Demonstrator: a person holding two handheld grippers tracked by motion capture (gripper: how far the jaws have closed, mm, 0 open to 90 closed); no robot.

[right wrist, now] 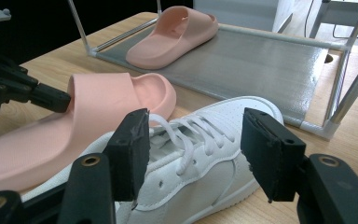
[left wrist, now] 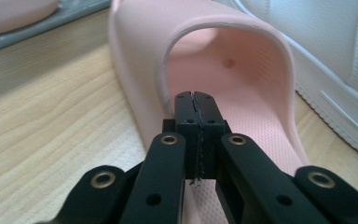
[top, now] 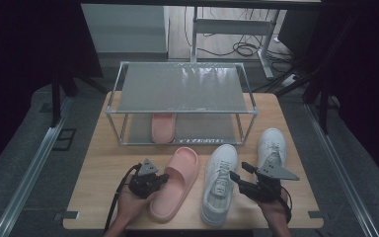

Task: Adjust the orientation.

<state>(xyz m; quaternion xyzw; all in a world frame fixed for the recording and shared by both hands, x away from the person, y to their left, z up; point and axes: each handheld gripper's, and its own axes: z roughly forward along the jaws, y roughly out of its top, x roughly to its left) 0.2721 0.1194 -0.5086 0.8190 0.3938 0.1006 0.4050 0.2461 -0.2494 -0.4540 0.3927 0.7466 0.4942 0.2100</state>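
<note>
A light wooden table [top: 103, 163] carries a two-tier metal-framed shoe rack [top: 180, 89] at its far side, one pink foam slide [top: 163, 127] on its lower shelf. Near, a second pink slide [top: 176, 181] lies left of two white lace-up sneakers [top: 220, 181]. The left gripper [left wrist: 196, 105], jaws pressed together, touches this slide's strap edge; the right gripper [right wrist: 193, 151] hangs spread wide over the left sneaker.

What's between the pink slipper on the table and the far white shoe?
Another white sneaker lies between the slipper and the far shoe, seen in the high view.

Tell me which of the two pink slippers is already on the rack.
The pink slipper on the lower shelf of the rack. The other pink slipper lies on the table beside a white sneaker, at the left claw.
</note>
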